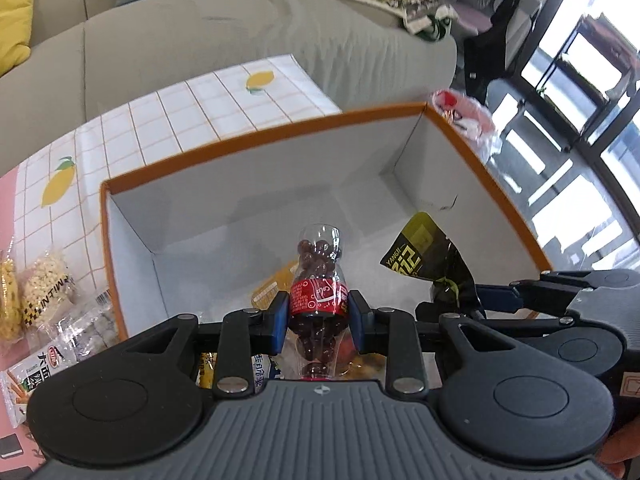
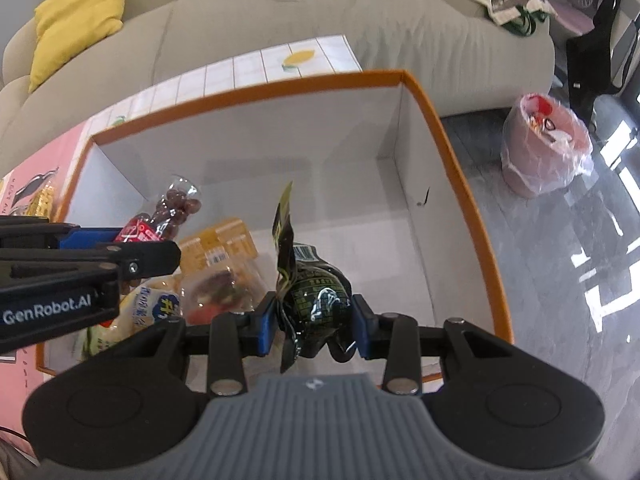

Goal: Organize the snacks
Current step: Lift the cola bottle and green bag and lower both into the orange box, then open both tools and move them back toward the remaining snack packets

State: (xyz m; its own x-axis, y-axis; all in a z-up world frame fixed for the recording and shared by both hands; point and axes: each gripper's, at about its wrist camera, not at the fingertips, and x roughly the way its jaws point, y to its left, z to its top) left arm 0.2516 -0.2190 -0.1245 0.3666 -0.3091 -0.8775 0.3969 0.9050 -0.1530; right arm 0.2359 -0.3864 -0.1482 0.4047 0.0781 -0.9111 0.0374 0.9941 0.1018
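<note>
Orange-rimmed box (image 2: pixel 456 184) on bench (image 1: pixel 168 112), several snack packs already inside. Clear cola-shaped candy bottle (image 1: pixel 318 280) over box: rigid, light, slick; left gripper (image 1: pixel 318 316) jaws clamped at labelled waist. Black foil pouch (image 2: pixel 316 300): soft, crinkly; right gripper (image 2: pixel 314 330) jaws pinching its bulge.

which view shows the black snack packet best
The right wrist view: the black snack packet sits centred, clamped in the right gripper over the orange-rimmed box. The left wrist view shows only its upper part, at the side.

"GenRobot.AI" on left gripper (image 2: pixel 86 248); "YANGJI" on black packet (image 1: pixel 424 256).
</note>
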